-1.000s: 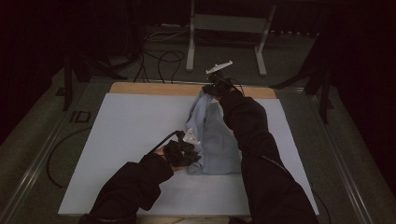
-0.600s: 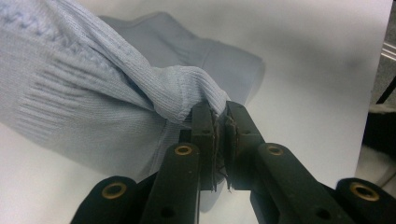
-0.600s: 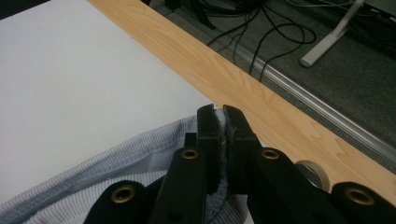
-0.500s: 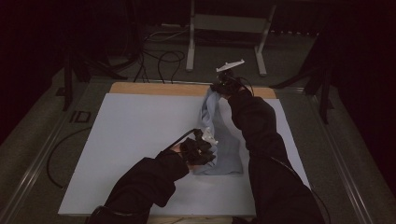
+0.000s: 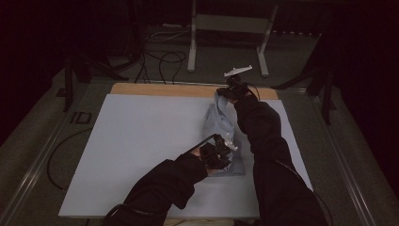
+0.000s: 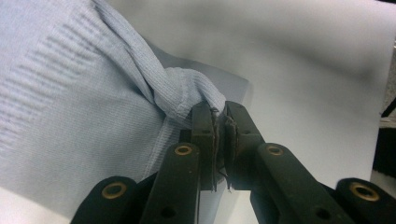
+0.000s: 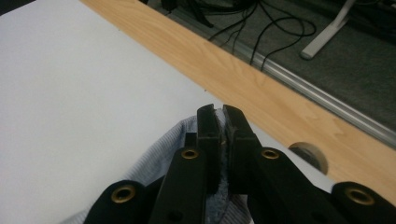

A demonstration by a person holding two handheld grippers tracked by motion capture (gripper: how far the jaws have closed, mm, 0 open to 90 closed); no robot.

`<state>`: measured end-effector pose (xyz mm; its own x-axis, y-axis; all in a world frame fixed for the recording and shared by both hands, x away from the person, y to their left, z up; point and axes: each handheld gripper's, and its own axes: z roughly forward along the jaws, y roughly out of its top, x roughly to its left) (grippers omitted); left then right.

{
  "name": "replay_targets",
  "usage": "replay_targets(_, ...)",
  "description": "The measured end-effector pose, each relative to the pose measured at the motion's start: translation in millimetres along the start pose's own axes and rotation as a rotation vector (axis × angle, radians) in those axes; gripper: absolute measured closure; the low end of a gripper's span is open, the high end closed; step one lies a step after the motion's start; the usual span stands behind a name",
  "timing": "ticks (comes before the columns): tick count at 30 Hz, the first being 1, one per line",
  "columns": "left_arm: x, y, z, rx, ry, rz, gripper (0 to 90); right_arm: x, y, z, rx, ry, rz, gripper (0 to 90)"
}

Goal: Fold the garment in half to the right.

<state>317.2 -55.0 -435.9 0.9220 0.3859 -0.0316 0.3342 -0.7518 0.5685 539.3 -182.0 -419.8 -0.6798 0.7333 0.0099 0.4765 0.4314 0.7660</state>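
A pale blue knitted garment [image 5: 221, 123] lies bunched in a narrow strip on the right half of the white table sheet [image 5: 141, 136]. My left gripper [image 5: 225, 151] is at its near end, shut on a twisted fold of the garment [image 6: 187, 91]; the jaws [image 6: 219, 116] pinch the cloth. My right gripper [image 5: 225, 92] is at the far end by the wooden edge, shut on the garment's edge [image 7: 184, 128], with fabric caught between its closed jaws [image 7: 220, 116].
A wooden table strip [image 5: 164, 89] runs along the far edge, with a round cable hole [image 7: 308, 156] in it. Beyond it lie cables [image 5: 160, 56] and a metal stand [image 5: 226, 28] on the floor. Bare white sheet spreads left of the garment.
Both grippers have moved to the right with the garment. The cloth has been drawn from a wider spread into a narrower bunch, and the right hand has gone farther toward the far edge.
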Motion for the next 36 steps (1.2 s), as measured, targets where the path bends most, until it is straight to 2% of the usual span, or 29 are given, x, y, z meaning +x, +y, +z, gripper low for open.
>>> replay_targets(8, -1.5, 1.4, 13.2, -0.001, 0.007, -0.015, 84.7, -4.3, -13.4, 13.8, 0.014, 0.011, 0.014, 87.1)
replay_targets(10, -4.5, 1.0, 17.4, -0.008, 0.022, -0.019, 84.7, -6.5, -17.1, 21.1, 0.009, 0.038, 0.031, 87.1)
replay_targets(13, -6.1, 0.6, 19.1, -0.02, 0.027, -0.025, 84.7, -6.4, -18.0, 26.2, 0.004, 0.061, 0.026, 87.1)
replay_targets(15, -6.4, -0.2, 21.5, -0.025, 0.028, -0.031, 84.7, -5.0, -20.2, 35.3, -0.006, 0.096, 0.032, 87.1)
replay_targets(20, -0.9, -0.4, 29.2, -0.023, 0.021, -0.065, 84.6, -3.0, -28.9, 52.4, 0.015, 0.119, 0.036, 86.9)
replay_targets(24, 1.9, -2.4, 36.2, -0.025, 0.012, -0.087, 84.6, -4.4, -33.8, 58.5, 0.028, 0.127, 0.035, 85.6)
replay_targets(25, 2.7, -3.3, 38.2, -0.025, 0.011, -0.095, 84.6, -5.2, -36.9, 60.4, 0.027, 0.135, 0.046, 70.9)
replay_targets(27, 3.2, -4.1, 41.2, -0.023, 0.008, -0.099, 84.6, -5.6, -37.9, 59.7, 0.036, 0.146, 0.054, 56.1)
replay_targets(28, 3.3, -4.1, 42.2, -0.02, 0.01, -0.096, 84.6, -5.5, -37.7, 58.0, 0.041, 0.136, 0.046, 51.3)
replay_targets(29, 3.3, -4.1, 42.2, -0.02, 0.01, -0.096, 84.6, -5.5, -37.7, 58.0, 0.041, 0.136, 0.046, 51.3)
replay_targets(30, 3.2, -3.5, 43.1, -0.014, 0.007, -0.099, 84.6, -6.6, -37.6, 56.0, 0.039, 0.142, 0.054, 44.6)
replay_targets(31, 3.0, -3.0, 43.4, -0.017, 0.008, -0.101, 84.6, -7.7, -36.6, 51.0, 0.035, 0.146, 0.068, 32.7)
replay_targets(32, 2.9, -2.2, 43.3, -0.016, 0.007, -0.097, 84.6, -9.0, -36.2, 47.7, 0.026, 0.144, 0.067, 27.5)
replay_targets(33, 2.8, -1.3, 43.3, -0.016, 0.007, -0.098, 84.6, -9.7, -35.7, 44.2, 0.023, 0.169, 0.067, 21.2)
replay_targets(36, 3.0, 2.0, 45.6, -0.012, -0.001, -0.097, 84.5, -10.7, -33.9, 33.9, 0.009, 0.175, 0.062, 13.9)
